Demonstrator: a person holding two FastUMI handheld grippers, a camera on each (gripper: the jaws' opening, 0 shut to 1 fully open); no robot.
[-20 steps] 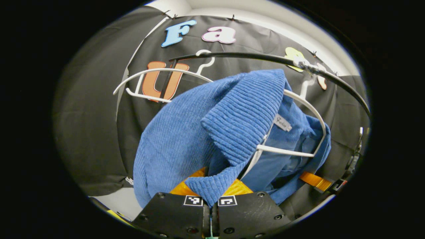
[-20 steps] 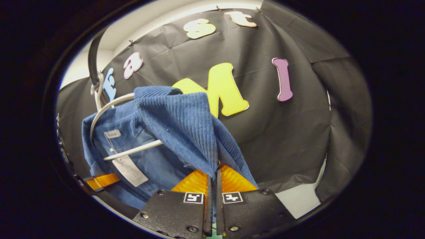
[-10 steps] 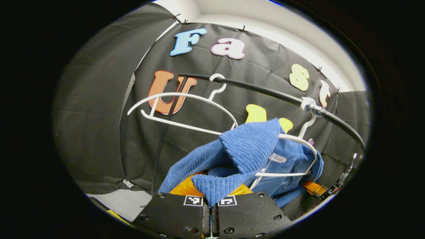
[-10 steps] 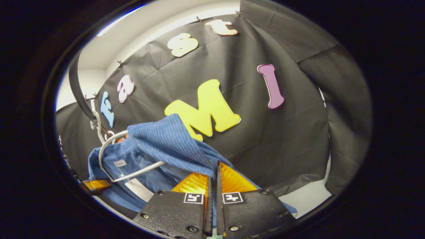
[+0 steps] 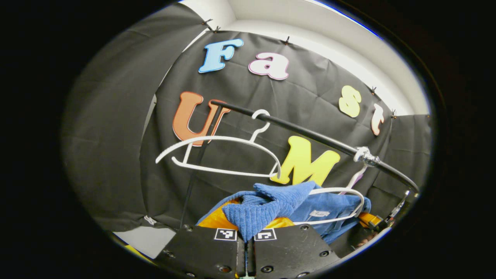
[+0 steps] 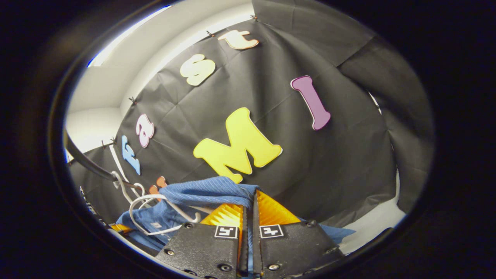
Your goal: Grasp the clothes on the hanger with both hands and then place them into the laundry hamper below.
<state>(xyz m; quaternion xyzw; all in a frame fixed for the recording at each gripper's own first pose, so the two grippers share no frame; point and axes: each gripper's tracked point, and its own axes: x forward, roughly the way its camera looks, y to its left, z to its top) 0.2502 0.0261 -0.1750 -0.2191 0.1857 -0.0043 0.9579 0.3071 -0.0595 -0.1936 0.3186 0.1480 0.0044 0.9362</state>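
Left gripper (image 5: 246,232), right gripper (image 6: 248,217) each pinch blue garment (image 5: 267,207), apparently.

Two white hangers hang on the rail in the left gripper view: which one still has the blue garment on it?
The nearer hanger, low right beside the left gripper: the blue garment drapes it. The farther hanger hangs bare on the rail.

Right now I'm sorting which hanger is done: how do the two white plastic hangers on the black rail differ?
The bare white hanger carries nothing; the other white hanger still has the blue corduroy garment draped around it. The bare hanger hangs near the rail's end with the upright post; the loaded one hangs farther along. The bare hanger sits level; the loaded one looks tilted. Both are the same white style, hooked on the rail.
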